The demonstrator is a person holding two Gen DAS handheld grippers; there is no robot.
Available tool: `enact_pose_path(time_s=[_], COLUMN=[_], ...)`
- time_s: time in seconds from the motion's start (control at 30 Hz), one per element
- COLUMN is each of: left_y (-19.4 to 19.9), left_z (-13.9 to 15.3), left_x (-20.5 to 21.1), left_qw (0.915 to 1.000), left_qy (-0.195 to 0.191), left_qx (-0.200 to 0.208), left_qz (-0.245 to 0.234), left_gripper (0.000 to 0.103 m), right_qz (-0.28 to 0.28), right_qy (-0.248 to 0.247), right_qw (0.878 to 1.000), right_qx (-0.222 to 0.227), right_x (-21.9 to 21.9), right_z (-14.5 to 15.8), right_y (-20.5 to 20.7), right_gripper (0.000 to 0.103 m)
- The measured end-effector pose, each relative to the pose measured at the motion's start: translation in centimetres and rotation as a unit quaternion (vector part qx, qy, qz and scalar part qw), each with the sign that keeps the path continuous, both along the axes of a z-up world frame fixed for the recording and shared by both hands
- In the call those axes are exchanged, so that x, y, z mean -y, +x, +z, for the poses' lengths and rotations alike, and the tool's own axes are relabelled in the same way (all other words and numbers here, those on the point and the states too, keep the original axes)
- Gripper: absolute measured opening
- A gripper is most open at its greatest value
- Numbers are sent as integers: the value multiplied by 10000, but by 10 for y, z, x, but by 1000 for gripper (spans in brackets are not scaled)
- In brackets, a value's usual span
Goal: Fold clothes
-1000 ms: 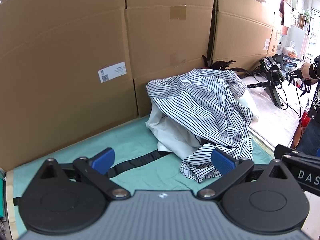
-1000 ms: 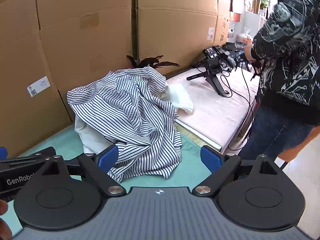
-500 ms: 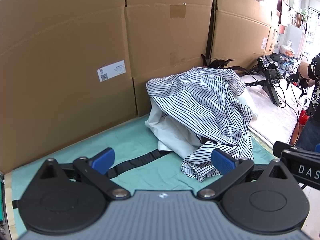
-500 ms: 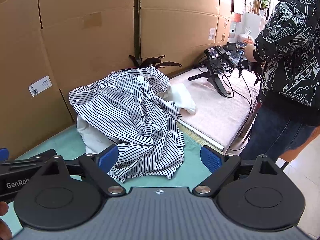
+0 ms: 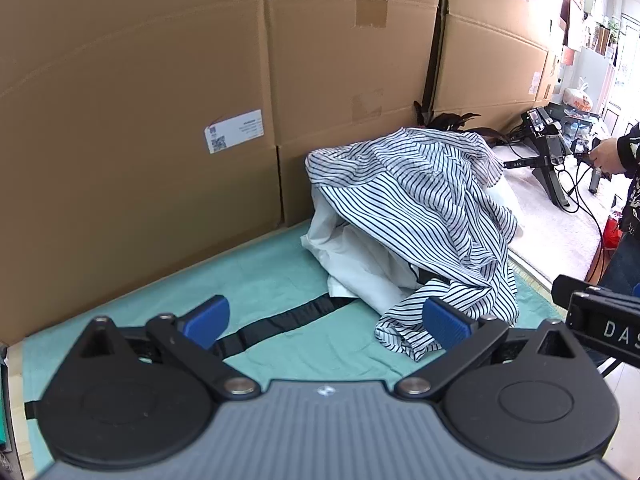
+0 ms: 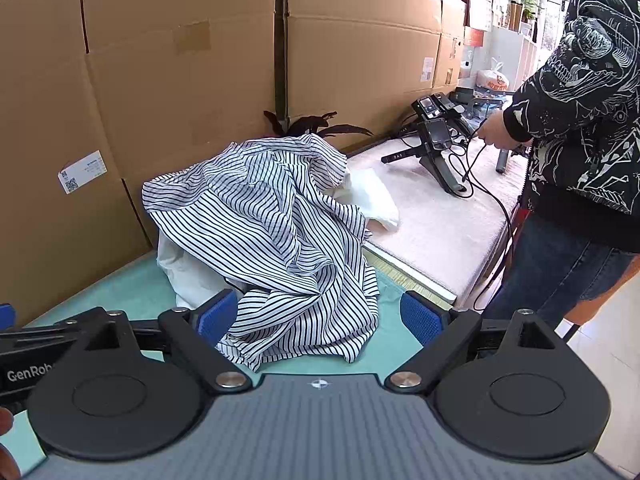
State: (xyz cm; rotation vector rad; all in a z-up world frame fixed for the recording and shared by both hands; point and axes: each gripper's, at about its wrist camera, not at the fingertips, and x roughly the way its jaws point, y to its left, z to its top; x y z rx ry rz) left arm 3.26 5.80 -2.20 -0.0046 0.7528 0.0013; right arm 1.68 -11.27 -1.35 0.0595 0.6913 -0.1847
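Observation:
A crumpled blue-and-white striped shirt (image 5: 432,208) lies heaped over a white garment (image 5: 360,252) on a teal mat (image 5: 260,280); a black strap (image 5: 280,322) runs from under the pile. The shirt also shows in the right wrist view (image 6: 276,232), over the white garment (image 6: 188,272). My left gripper (image 5: 326,320) is open and empty, short of the pile's near hem. My right gripper (image 6: 320,316) is open and empty, its jaws to either side of the shirt's near edge, not touching it.
Tall cardboard boxes (image 5: 160,100) wall the back. To the right lies a pink padded surface (image 6: 440,216) with another gripper device and cables (image 6: 436,148). A person in a black patterned jacket (image 6: 588,120) stands at the right. A dark plant (image 6: 316,124) pokes up behind the pile.
Both grippers have moved slightly closer to the pile. Both stay open; the clothes have not moved.

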Motion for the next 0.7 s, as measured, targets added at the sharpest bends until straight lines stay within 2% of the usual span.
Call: enact_pose_path(time_s=[0.5, 0.6, 0.7], left_y=[28, 47, 83], left_z=[-14, -24, -37], left_x=[-2, 1, 5], left_qw=[9999, 9998, 9997], left_qy=[29, 22, -29], left_qx=[-109, -80, -93], left_qz=[-32, -155, -231], left_gripper=[102, 102, 102], right_qz=[138, 264, 407], right_qy=[85, 49, 132], right_qw=[9998, 9996, 9991], right_qx=[-120, -130, -79], right_x=[0, 9, 23], right_z=[-12, -21, -29], right_y=[27, 46, 73], right_gripper=[91, 89, 88])
